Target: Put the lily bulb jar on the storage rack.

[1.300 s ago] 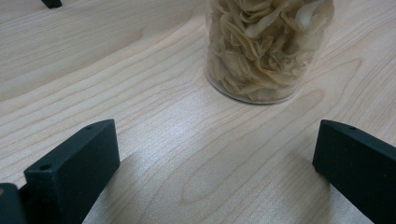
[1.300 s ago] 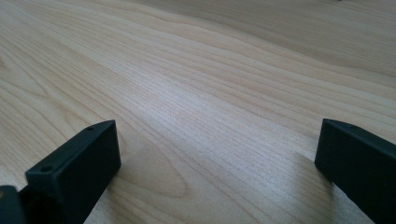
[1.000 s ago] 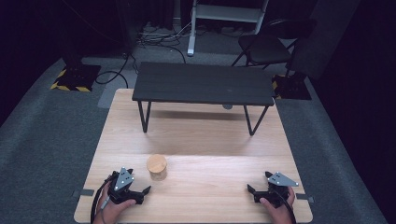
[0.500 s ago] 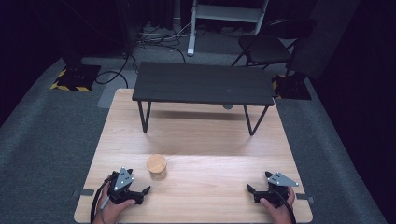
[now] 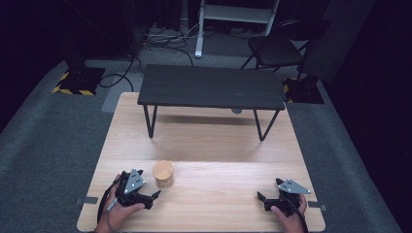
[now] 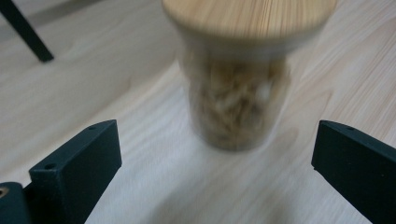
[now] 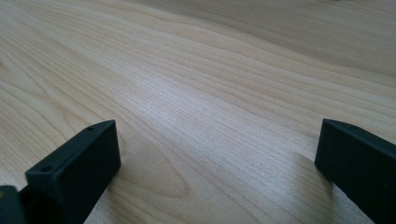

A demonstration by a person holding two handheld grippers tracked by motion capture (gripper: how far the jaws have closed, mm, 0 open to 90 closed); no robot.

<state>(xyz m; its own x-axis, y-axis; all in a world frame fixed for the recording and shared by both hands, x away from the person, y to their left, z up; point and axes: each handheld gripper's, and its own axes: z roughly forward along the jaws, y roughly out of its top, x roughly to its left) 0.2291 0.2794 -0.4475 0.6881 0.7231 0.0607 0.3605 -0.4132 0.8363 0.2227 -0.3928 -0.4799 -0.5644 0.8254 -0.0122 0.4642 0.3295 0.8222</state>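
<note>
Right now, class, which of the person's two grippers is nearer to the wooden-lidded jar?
Left. The left gripper sits just short of the wooden-lidded jar, jaws open toward it, not touching. The right gripper rests far across the table, near its opposite front corner.

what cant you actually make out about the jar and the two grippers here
- Jar contents: the left gripper view is blurred, showing pale strands or flakes but not what they are.
- Jar top: cut off by that view's upper edge.
- Jar in the high view: too small to show how the wooden lid seats.
- Left gripper and right gripper fingertips: tiny and dark in the high view; each gripper's own view shows its jaws apart.
</note>
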